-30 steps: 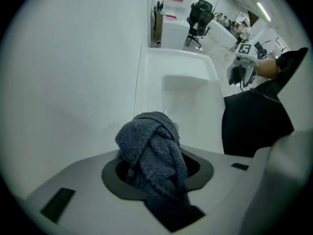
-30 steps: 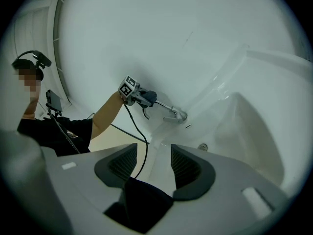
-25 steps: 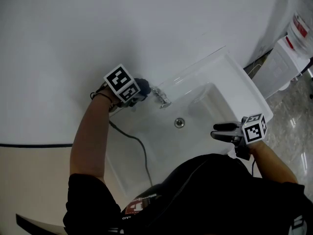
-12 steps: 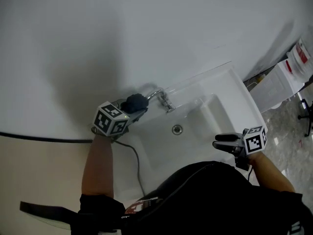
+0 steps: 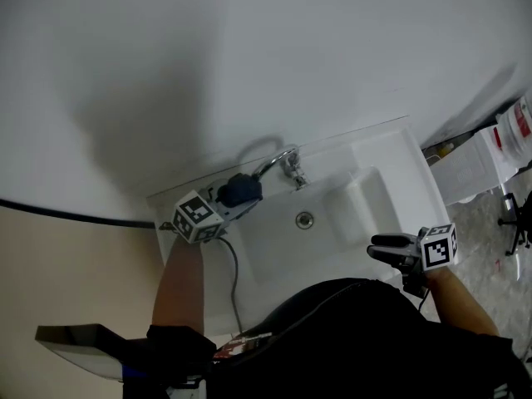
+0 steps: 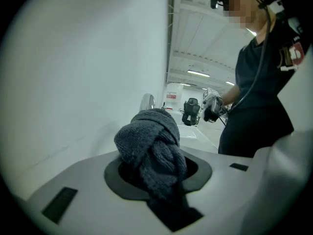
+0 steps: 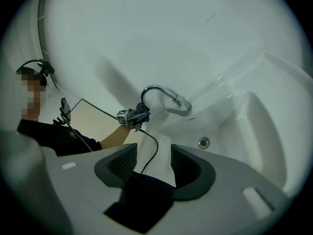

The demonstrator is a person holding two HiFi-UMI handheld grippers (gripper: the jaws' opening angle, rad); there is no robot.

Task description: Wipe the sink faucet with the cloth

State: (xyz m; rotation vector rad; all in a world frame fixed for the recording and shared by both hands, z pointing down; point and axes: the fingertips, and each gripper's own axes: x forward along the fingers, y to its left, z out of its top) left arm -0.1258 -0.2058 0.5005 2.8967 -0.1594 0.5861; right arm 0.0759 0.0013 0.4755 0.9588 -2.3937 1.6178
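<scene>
A dark blue-grey cloth (image 5: 240, 189) is bunched between the jaws of my left gripper (image 5: 231, 199), which is shut on it. Those jaws have just closed a little tighter on the cloth. The cloth sits just left of the chrome faucet (image 5: 283, 163) at the back of the white sink (image 5: 366, 214). In the left gripper view the cloth (image 6: 154, 148) fills the jaws and the faucet (image 6: 147, 102) peeks out behind it. My right gripper (image 5: 384, 246) hovers at the sink's front right rim, open and empty (image 7: 154, 165). It looks toward the faucet (image 7: 161, 94).
A black cable (image 5: 233, 273) trails over the sink's left deck. The drain (image 5: 305, 219) lies mid-basin. A white wall rises right behind the faucet. White containers (image 5: 490, 152) stand on the floor to the right.
My left gripper has swung round and dropped lower-left with the cloth, drawing back slightly from the faucet's base. The right gripper has barely shifted.
</scene>
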